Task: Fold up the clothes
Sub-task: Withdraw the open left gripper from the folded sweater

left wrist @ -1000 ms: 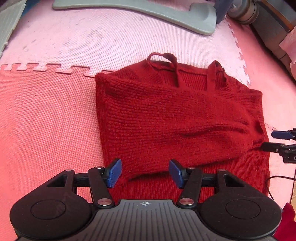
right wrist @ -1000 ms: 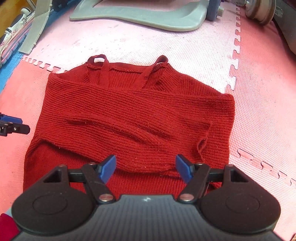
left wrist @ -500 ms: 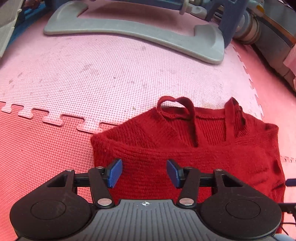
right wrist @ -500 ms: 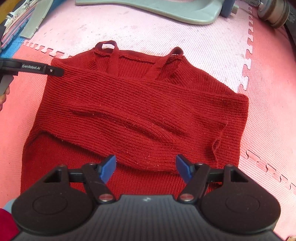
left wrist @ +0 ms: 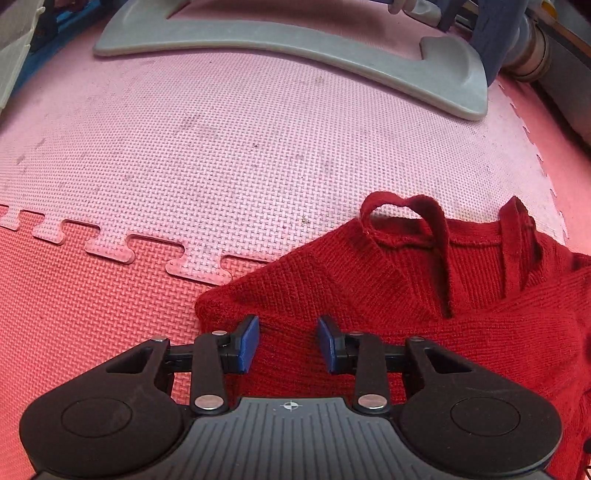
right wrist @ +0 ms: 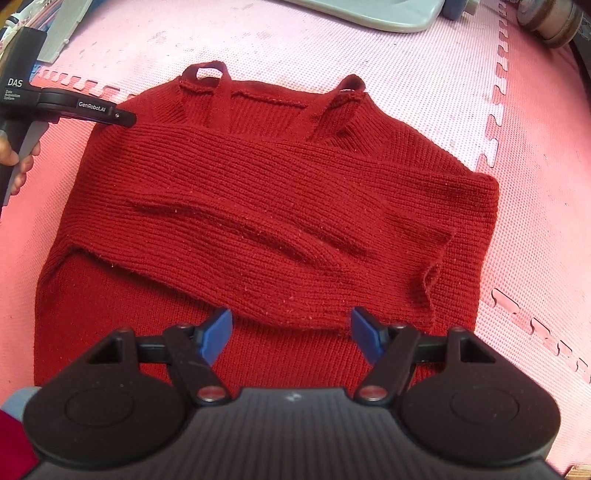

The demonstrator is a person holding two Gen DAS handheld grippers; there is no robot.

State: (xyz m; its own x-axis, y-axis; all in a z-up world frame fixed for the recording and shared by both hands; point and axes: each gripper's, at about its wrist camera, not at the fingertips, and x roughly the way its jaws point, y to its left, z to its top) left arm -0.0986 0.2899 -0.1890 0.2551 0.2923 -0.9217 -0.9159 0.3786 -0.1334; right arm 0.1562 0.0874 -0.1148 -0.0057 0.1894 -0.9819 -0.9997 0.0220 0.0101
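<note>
A dark red knit top [right wrist: 280,206] with two thin shoulder straps lies flat on the pink foam mat, its sides folded in across the body. My left gripper [left wrist: 288,345] is open over the top's upper left corner [left wrist: 229,306], near the looped strap [left wrist: 402,221]; it also shows in the right wrist view [right wrist: 127,120] at that corner. My right gripper [right wrist: 291,336] is open and empty above the lower middle of the top.
A grey curved plastic base [left wrist: 288,40] lies on the pale mat [left wrist: 221,147] beyond the top. A caster wheel [right wrist: 550,18] stands at the far right. The mat's jigsaw seams [left wrist: 110,247] run left of the top. Grey panels [right wrist: 55,37] lie at the far left.
My left gripper has moved forward from the top's lower edge to its upper left corner and narrowed its opening a little. My right gripper has risen slightly and stayed open.
</note>
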